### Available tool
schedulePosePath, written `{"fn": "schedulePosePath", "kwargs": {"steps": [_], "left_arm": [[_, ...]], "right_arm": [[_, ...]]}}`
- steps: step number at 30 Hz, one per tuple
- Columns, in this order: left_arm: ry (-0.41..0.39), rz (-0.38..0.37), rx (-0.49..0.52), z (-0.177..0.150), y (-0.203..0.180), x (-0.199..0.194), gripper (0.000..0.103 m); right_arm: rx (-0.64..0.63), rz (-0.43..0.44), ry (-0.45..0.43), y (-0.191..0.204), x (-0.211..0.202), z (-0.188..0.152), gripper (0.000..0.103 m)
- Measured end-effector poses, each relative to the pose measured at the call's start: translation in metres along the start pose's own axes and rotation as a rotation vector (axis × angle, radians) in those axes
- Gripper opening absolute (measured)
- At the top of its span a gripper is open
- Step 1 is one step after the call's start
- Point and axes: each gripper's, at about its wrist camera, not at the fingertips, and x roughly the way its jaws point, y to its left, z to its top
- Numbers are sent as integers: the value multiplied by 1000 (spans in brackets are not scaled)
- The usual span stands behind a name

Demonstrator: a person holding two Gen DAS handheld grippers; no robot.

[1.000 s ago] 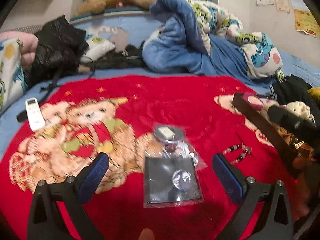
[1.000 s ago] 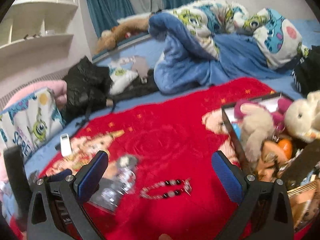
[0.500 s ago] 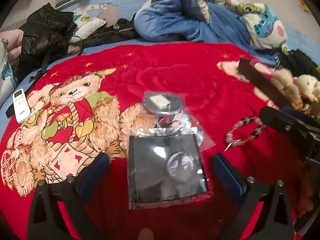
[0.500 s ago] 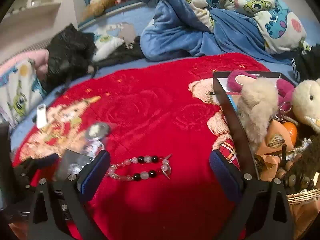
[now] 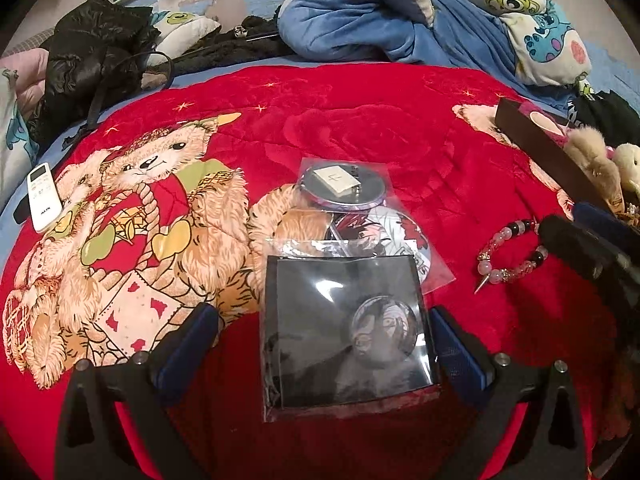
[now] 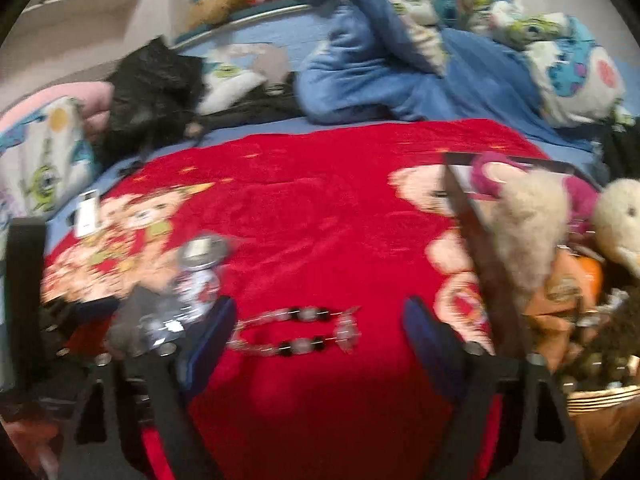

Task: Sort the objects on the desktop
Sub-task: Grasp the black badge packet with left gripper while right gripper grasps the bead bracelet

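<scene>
- Right wrist view blurred throughout; bracelet beads, box contents & badge prints hard to make out there.
- Box (image 6: 460,196): dark-walled, ahead-right of right gripper, cut off at frame edge; plush toys (image 6: 532,224) piled in it hide whatever lies lower down.
- Black card in clear sleeve (image 5: 344,328): glare on the plastic; one round badge on it, print unreadable. Near edge partly tucked between the left gripper's fingers.
- Two more bagged badges (image 5: 344,192): just ahead of the card, overlapping it; the front one back-side up w/ paper tag.
- Left gripper (image 5: 324,340): jaws wide, blue pads standing either side of the card, not pressing on it; holds nothing. Tilted steeply down at the blanket.
- Right gripper (image 6: 316,332): jaws fairly wide & closing; bead bracelet (image 6: 296,332) lies on the blanket between the fingertips, left end close by the left pad; contact unclear in the blur, no grip seen. Angled down, less steeply than the left.
- In left view, the right gripper's dark body shows at far right, covering the bracelet's right end.
- Red teddy-print blanket (image 5: 360,120): under everything.
- White remote (image 5: 42,196): far ahead-left of left gripper, at blanket's edge.
- Blue bedding (image 5: 380,20) & black jacket (image 5: 88,52): well beyond, heaped.
- No hand or sleeve visible.
</scene>
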Motion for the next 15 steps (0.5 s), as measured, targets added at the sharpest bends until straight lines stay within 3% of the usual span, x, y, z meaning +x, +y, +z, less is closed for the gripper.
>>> {"fn": "schedulePosePath", "kwargs": {"steps": [5, 8, 11, 15], "left_arm": [[-3, -1, 0, -1, 0, -1, 103], [-3, 4, 4, -1, -1, -1, 103], [-3, 6, 6, -1, -1, 0, 103], [-2, 11, 11, -1, -2, 0, 103]], "right_arm": [[75, -22, 133, -15, 28, -3, 80], [89, -7, 139, -18, 29, -3, 80], [28, -68, 156, -5, 32, -4, 79], [-34, -95, 142, 6, 31, -7, 66]]}}
